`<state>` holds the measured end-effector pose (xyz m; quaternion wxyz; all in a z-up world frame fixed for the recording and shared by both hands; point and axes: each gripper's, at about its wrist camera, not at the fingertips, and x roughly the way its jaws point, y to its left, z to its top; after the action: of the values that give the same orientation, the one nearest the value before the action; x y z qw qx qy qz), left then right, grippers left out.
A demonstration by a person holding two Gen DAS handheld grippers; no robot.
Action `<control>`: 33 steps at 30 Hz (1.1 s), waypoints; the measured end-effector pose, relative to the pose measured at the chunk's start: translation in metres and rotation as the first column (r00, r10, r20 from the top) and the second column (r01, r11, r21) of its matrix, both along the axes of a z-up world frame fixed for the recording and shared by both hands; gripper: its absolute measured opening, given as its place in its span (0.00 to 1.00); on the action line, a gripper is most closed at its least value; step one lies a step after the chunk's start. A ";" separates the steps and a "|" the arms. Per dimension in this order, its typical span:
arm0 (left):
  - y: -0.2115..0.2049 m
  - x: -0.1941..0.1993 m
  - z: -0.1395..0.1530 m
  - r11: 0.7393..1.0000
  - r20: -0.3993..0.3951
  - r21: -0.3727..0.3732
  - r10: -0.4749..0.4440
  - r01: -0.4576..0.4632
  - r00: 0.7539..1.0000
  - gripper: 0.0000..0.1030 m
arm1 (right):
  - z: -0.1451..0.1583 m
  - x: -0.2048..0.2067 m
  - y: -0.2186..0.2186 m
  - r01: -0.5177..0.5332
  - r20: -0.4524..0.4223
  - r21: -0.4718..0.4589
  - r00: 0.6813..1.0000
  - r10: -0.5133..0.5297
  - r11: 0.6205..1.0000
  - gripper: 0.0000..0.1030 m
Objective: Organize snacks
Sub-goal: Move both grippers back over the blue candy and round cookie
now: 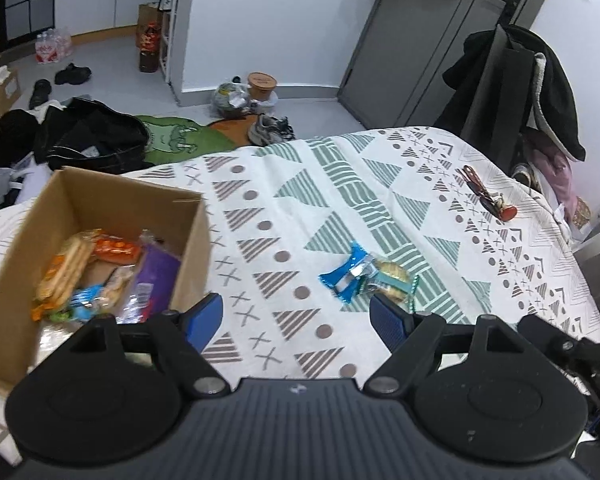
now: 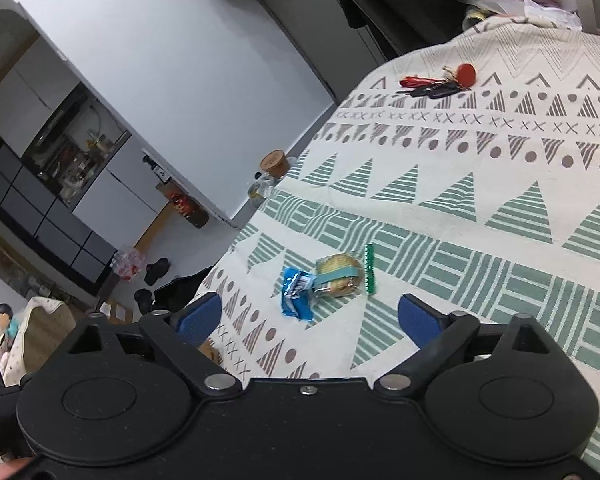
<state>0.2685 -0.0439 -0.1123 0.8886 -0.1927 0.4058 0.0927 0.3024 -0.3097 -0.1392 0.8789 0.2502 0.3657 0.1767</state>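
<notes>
Both hand-held grippers, left (image 1: 296, 316) and right (image 2: 310, 320), gape empty; the crinkly blue foil snack packet (image 1: 346, 276) looks light and slippery, so pinch its middle.

Cardboard box (image 1: 100, 216) sits on the patterned tablecloth (image 1: 300, 200), left side in the left wrist view, with several snack packets (image 1: 96, 276) piled inside. Two loose packets lie on the cloth right of the box, touching each other: wrapped bar (image 1: 346, 276) on the left, biscuit pack (image 1: 392, 280) on the right. Keys (image 1: 486, 198) lie further back near the far right edge, well apart from the packets. Left gripper (image 1: 296, 316) hangs above the cloth between box and packets; right gripper (image 2: 320, 316) just before the packets.
</notes>
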 end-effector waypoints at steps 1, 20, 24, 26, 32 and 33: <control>-0.001 0.003 -0.001 1.000 0.004 0.000 -0.003 0.003 1.000 0.77 | -0.002 0.002 0.000 0.002 -0.003 -0.001 1.000 -0.002 1.000 0.89; -0.017 0.091 -0.064 0.991 -0.058 -0.039 -0.129 0.127 0.990 0.68 | -0.046 0.074 0.018 0.003 -0.093 -0.023 0.996 -0.005 1.000 0.78; -0.023 0.106 -0.077 0.987 -0.066 -0.015 -0.158 0.158 0.985 0.64 | -0.058 0.081 0.016 0.028 -0.122 -0.028 0.992 -0.031 0.999 0.78; -0.026 0.114 -0.084 0.985 -0.078 -0.013 -0.175 0.174 0.981 0.60 | -0.062 0.084 0.015 0.034 -0.129 -0.022 0.991 -0.037 0.999 0.77; -0.030 0.127 -0.106 0.981 -0.118 -0.026 -0.192 0.190 0.974 0.30 | -0.072 0.091 0.010 0.055 -0.144 -0.008 0.988 -0.056 0.998 0.78; -0.030 0.127 -0.108 0.982 -0.121 -0.022 -0.190 0.188 0.974 0.29 | -0.073 0.093 0.011 0.054 -0.144 -0.008 0.988 -0.055 0.999 0.78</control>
<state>0.3951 -0.0738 -0.2201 0.8657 -0.1519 0.4766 0.0172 0.3951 -0.2982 -0.2124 0.8551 0.2705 0.4218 0.1335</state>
